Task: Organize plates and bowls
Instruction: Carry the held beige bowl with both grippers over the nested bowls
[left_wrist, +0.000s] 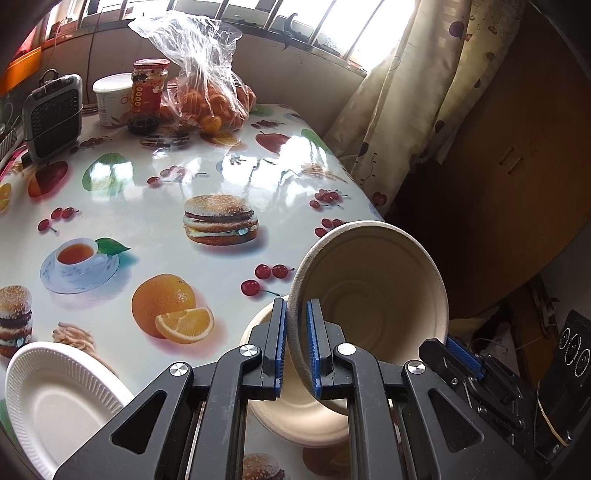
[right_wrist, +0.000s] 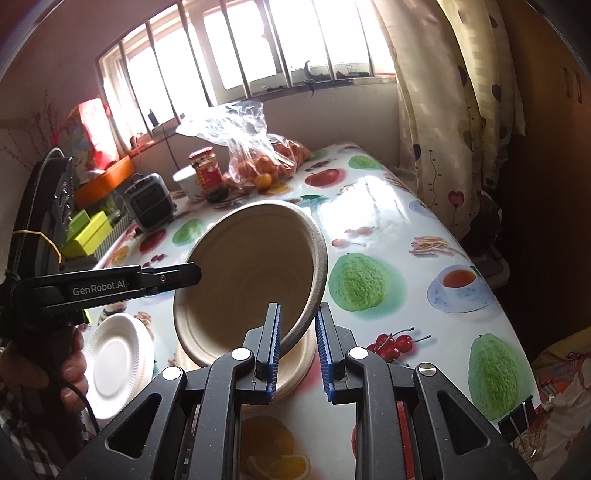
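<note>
Left tool (left_wrist: 296, 345) clamps tilted bowl (left_wrist: 373, 288) rim; right tool (right_wrist: 298, 354) spread around it; white plate (left_wrist: 55, 398) nearby.

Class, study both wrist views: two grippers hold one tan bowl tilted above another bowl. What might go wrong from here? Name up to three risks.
1. The left gripper pinches only the thin rim of the tilted bowl; it may slip or the rim may buckle.
2. The right gripper straddles the opposite rim with a visible gap, so support there looks weak.
3. The lower bowl sits near the table edge; a clumsy drop might knock it off.
</note>
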